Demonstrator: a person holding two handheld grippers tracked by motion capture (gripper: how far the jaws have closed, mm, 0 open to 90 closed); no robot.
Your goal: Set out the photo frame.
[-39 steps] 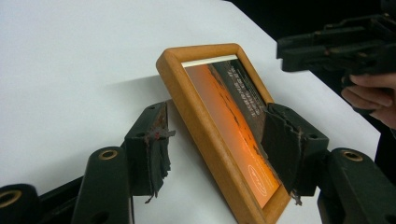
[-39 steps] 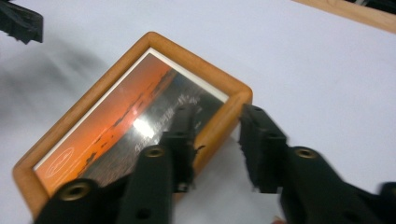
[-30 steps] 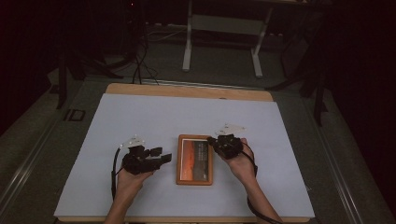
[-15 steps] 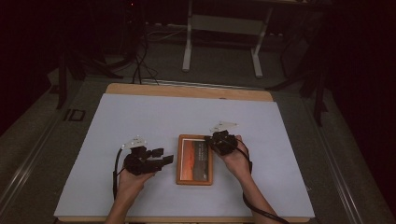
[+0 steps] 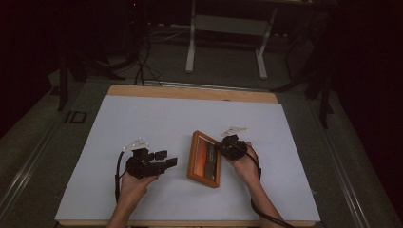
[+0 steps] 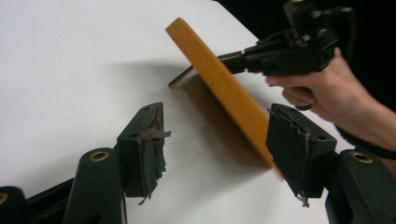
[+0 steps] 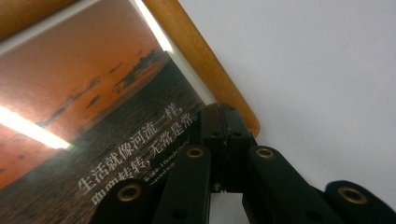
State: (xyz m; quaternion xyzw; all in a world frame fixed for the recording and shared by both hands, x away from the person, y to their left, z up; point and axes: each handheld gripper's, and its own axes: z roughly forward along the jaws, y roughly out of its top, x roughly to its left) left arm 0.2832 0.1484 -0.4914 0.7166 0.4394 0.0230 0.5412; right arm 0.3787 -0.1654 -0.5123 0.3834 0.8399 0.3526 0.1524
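High view: right gripper [image 5: 222,147] clamps the tilted wooden-framed sunset picture [image 5: 205,158]; left gripper [image 5: 166,158], jaws wide and empty, should steady its raised edge.

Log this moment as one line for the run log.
right tool: shut on picture frame edge, tilting it off the table | left tool: open, beside frame, apart

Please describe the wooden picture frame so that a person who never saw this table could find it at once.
On the white-covered table, look near the middle of the front half, between the person's two hands. There the picture frame is tilted up, its right edge pinched by the right claw. It is the one orange wooden rectangle, showing a sunset photo with white Chinese text.
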